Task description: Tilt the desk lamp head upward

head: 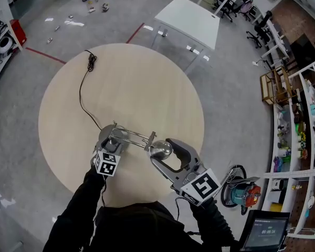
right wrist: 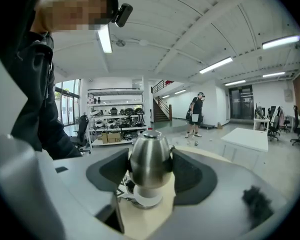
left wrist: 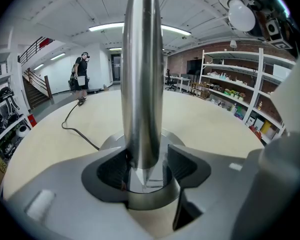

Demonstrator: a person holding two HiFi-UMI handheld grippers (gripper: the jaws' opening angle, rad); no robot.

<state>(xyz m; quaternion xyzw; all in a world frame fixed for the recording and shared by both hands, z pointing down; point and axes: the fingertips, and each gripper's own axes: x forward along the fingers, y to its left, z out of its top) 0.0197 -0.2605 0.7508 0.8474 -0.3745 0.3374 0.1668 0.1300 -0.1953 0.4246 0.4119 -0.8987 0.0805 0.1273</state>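
Two grippers gripped the silver metal desk lamp [head: 132,136] on the near half of the round pale wooden counter [head: 142,83]. We saw our left gripper [left wrist: 146,166] closed tight on the lamp's polished upright post [left wrist: 142,74], just above its grey round base [left wrist: 111,143]. Our right gripper [right wrist: 150,165] clamped the egg-shaped chrome lamp head [right wrist: 149,154] from both sides. A thin black cord [head: 83,98] trailed across the counter.
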